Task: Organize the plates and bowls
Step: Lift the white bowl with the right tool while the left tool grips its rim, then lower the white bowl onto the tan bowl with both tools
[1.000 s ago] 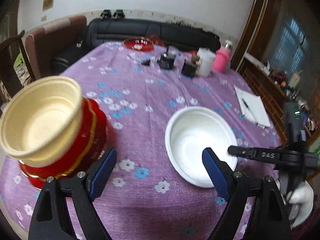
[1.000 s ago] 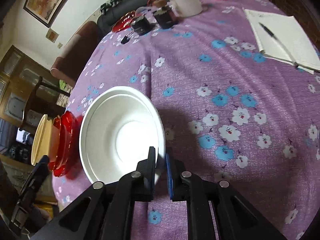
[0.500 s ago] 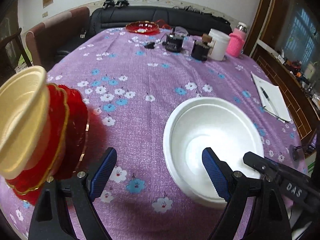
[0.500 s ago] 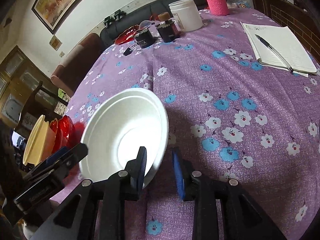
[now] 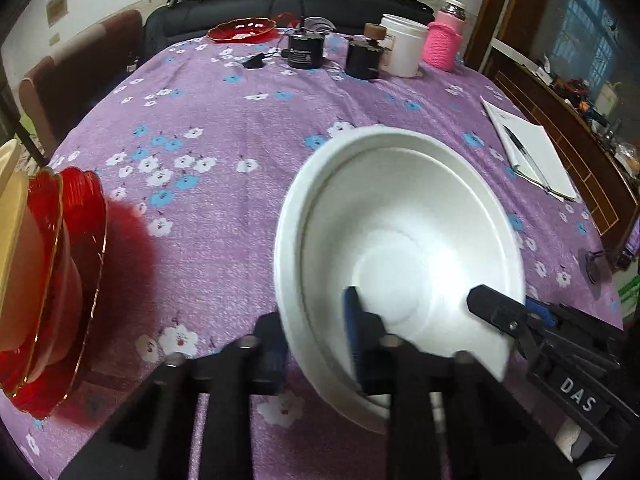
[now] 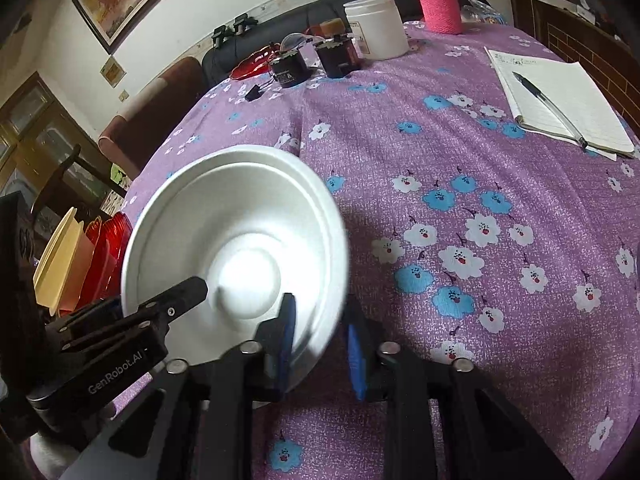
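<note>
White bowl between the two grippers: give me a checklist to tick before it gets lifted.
1. Left gripper shut on the near wall of the white bowl, jaws just closed: ok.
2. Right gripper clamped too: rim sits between its pads, jaws have just been closing, contact blurred: cannot tell.
3. Bowl empty: ok.
4. Single bowl, not a nested pair: doubled rim line, cannot tell.
5. Tablecloth toward the red dishes holding the yellow bowl free of clutter: ok.
</note>
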A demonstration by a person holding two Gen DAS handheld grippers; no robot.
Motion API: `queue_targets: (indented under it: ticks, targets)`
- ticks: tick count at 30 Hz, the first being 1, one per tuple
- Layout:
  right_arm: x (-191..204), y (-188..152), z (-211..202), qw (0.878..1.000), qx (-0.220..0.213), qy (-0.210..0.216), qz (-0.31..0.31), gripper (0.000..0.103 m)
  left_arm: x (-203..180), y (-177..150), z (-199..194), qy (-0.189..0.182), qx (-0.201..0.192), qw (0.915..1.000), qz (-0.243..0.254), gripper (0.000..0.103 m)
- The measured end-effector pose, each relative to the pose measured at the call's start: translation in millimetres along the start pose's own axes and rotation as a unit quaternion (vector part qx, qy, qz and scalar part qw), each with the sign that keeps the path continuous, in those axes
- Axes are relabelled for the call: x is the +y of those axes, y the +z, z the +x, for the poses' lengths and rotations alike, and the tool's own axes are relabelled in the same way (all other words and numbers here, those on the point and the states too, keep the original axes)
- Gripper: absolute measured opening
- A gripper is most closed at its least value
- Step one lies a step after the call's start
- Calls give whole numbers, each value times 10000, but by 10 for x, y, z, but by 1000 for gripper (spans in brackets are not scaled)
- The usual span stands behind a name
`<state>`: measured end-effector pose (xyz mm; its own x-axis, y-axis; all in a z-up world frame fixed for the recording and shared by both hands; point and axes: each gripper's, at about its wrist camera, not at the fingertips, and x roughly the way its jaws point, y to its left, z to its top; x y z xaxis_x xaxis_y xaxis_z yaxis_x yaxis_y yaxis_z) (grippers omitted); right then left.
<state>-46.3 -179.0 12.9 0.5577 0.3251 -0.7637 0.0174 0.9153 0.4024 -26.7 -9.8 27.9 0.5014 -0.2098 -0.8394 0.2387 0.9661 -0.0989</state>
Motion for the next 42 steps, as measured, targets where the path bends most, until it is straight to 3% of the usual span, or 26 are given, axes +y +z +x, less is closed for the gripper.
queue_targets:
  ticks: [16, 29, 36, 42]
  targets:
    - [164, -37, -250, 9993, -321, 99, -170, 18, -17, -20, -460, 105, -614, 9980, 48, 18]
    - [489, 29, -444, 9976, -528, 350, -287, 18, 244, -55, -923, -80, -1052, 9940, -284, 18]
    - [955, 211, -512, 9948, -675, 521, -564, 18, 604, -42, -1269, -55, -1351, 9889, -618, 18]
    - [1703, 449, -543, 9855, -835, 1047, -1039, 18, 1169, 15, -1645, 354, -1669, 9801, -1015, 18]
